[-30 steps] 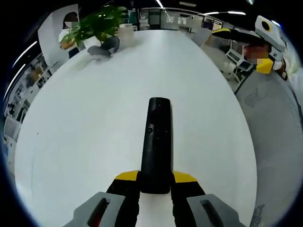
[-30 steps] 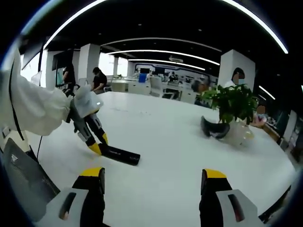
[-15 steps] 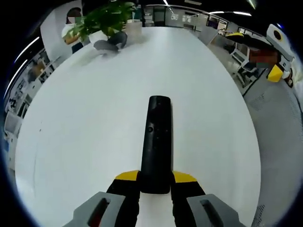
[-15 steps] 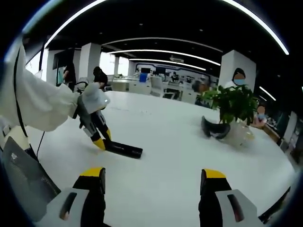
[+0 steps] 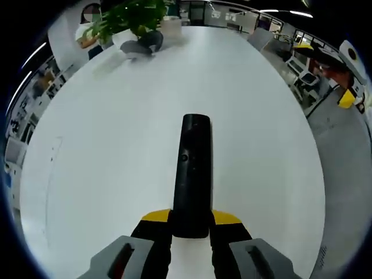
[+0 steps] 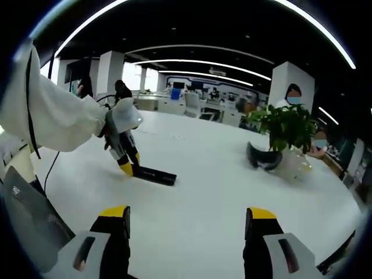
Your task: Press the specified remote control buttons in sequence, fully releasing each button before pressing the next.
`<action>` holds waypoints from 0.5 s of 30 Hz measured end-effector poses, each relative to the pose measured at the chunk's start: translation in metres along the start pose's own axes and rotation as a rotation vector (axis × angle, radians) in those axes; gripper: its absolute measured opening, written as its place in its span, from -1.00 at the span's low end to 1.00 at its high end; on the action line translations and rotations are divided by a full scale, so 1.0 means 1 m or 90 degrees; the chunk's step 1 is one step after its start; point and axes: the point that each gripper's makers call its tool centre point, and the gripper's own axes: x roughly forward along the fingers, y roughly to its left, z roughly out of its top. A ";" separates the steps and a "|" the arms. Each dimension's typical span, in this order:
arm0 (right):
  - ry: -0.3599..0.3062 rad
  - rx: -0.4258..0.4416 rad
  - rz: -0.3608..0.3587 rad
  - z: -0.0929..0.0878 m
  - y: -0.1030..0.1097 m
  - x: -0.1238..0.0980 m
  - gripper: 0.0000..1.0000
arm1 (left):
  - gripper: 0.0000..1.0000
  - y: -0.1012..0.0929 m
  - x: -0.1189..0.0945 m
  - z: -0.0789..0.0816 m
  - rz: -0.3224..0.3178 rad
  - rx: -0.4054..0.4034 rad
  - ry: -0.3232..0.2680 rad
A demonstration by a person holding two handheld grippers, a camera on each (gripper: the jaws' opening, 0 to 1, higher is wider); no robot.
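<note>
A long black remote control [image 5: 190, 174] points away from me over the white table [image 5: 104, 151], its near end clamped between the yellow-tipped jaws of my left gripper [image 5: 190, 220]. In the right gripper view the same remote [image 6: 154, 175] lies low over the table at the left, held by the left gripper [image 6: 125, 165] in a white-sleeved hand. My right gripper [image 6: 185, 224] hangs open above the table's near part, jaws wide apart with nothing between them, well to the right of the remote. It also peeks in at the far right of the left gripper view [image 5: 347, 96].
A potted green plant [image 6: 285, 131] with a dark object [image 6: 263, 160] at its foot stands at the table's far end. Office desks, pillars and several people sit in the background. A grey chair back [image 6: 26, 221] is at the lower left.
The left gripper with the remote has moved further over the table, away from the near edge. The right gripper has stayed open and nearly still.
</note>
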 end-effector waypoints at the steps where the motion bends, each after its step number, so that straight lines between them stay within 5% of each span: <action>1: 0.000 0.000 0.000 0.000 0.000 0.000 0.60 | -0.52 0.001 0.000 0.000 -0.002 0.002 0.003; 15: 0.001 -0.002 -0.002 -0.001 -0.001 0.000 0.59 | -0.52 0.025 0.002 0.004 0.000 0.004 0.035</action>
